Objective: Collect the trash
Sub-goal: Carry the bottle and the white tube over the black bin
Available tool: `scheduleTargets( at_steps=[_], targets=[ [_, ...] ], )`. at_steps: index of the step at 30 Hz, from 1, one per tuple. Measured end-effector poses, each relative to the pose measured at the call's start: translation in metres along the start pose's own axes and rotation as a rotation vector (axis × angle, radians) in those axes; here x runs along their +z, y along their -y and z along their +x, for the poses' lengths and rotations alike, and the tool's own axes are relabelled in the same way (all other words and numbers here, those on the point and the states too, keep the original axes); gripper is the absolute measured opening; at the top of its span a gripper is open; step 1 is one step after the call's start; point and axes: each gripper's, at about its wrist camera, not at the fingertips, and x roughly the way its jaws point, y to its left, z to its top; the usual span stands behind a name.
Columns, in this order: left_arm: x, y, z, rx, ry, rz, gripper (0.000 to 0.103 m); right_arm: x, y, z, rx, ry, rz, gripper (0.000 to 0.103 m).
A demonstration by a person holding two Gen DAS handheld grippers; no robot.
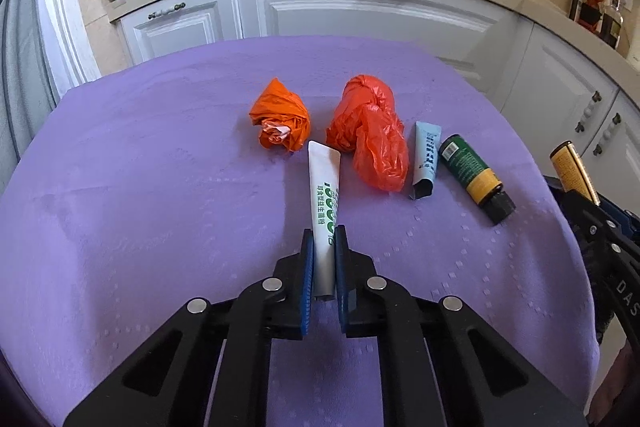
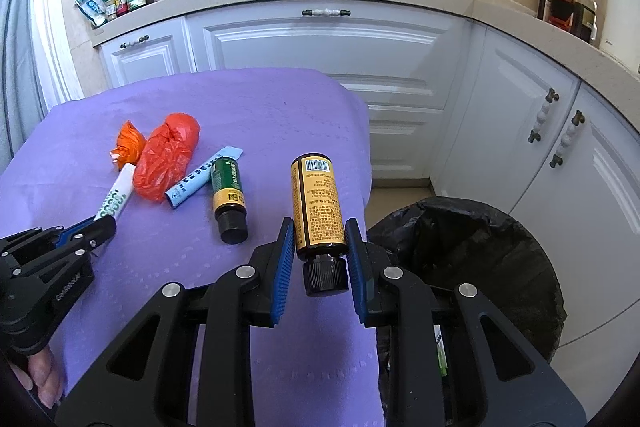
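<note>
The left gripper's fingers (image 1: 324, 259) pinch the near end of a white tube (image 1: 325, 195), whose long axis runs straight ahead toward the orange bags (image 1: 366, 131) on the purple desk (image 1: 140, 187). The right gripper's fingers (image 2: 320, 247) clamp a yellow-labelled bottle (image 2: 318, 203), cap toward the camera. The black-lined bin (image 2: 472, 255) stands just right of the desk, nearer the right hand, so that bottle likely drops first.
</note>
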Motion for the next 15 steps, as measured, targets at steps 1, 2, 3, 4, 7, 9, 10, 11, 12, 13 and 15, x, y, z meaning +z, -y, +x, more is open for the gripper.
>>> scheduleTargets(
  at_steps=[1,2,3,4,7,9,10,11,12,13,15],
  targets=[
    [-0.001,-0.001,-0.004,0.000,0.010,-0.003,0.010,-0.001,0.000,-0.003,-0.001,0.005,0.001,0.025],
    [-0.002,-0.002,-0.008,0.000,0.020,-0.004,0.010,-0.002,0.000,-0.005,-0.001,0.008,0.001,0.025],
    [-0.003,-0.003,-0.011,-0.001,0.028,-0.003,0.010,-0.003,-0.001,-0.009,-0.003,0.014,0.002,0.025],
    [-0.004,-0.004,-0.015,-0.001,0.038,0.000,0.010,-0.005,-0.002,-0.013,-0.005,0.018,0.002,0.025],
    [-0.009,-0.005,-0.027,0.001,0.069,0.015,0.010,-0.008,-0.002,-0.021,-0.011,0.027,0.003,0.025],
    [-0.013,-0.005,-0.035,0.002,0.089,0.024,0.010,-0.010,-0.001,-0.027,-0.014,0.036,0.007,0.025],
    [-0.014,-0.004,-0.039,-0.004,0.097,0.028,0.010,-0.011,-0.001,-0.031,-0.018,0.041,0.009,0.025],
    [-0.014,-0.005,-0.041,-0.009,0.103,0.030,0.010,-0.012,-0.001,-0.033,-0.020,0.044,0.011,0.025],
    [-0.016,-0.004,-0.046,-0.014,0.114,0.034,0.010,-0.013,0.000,-0.037,-0.023,0.050,0.014,0.025],
    [-0.016,-0.003,-0.049,-0.017,0.122,0.039,0.010,-0.014,0.001,-0.040,-0.028,0.056,0.018,0.025],
    [-0.018,0.001,-0.056,-0.030,0.138,0.054,0.010,-0.016,0.005,-0.046,-0.035,0.064,0.023,0.025]
  ],
)
